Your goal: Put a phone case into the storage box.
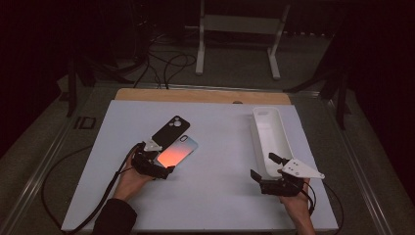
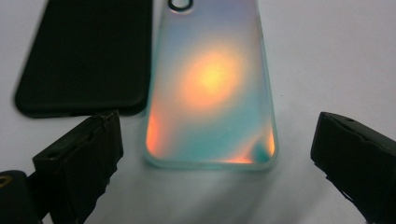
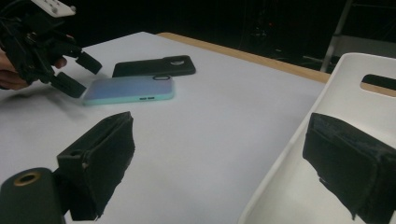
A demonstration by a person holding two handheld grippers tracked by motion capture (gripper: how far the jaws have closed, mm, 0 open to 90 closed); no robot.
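Iridescent phone case (image 2: pixel 212 88), orange-glowing at its middle and teal at the edges, is seen lying flat on the white table top (image 1: pixel 215 196), left of centre. Just beside it, along one long edge, a black phone case (image 2: pixel 84 56) is laid; whether the two touch cannot be told. In the high view the black case (image 1: pixel 171 131) is set slightly farther from the person than the iridescent one (image 1: pixel 177 152).

Left gripper (image 2: pixel 212 161) is held by the left hand (image 1: pixel 131 180) at the near short end of the iridescent case. Its jaws are spread wide, one to each side of that end, and nothing is pinched; no contact with the case is seen. From the right gripper view the same gripper (image 3: pixel 77 74) is seen low over the table at the case's end.

Right gripper (image 3: pixel 219 163) is held by the right hand (image 1: pixel 296 203) at the near end of a white plastic tray (image 1: pixel 259 125) on the table's right side. Its jaws are spread apart, one over the table, the other over the tray's inside, with the tray rim between them. Nothing is gripped.
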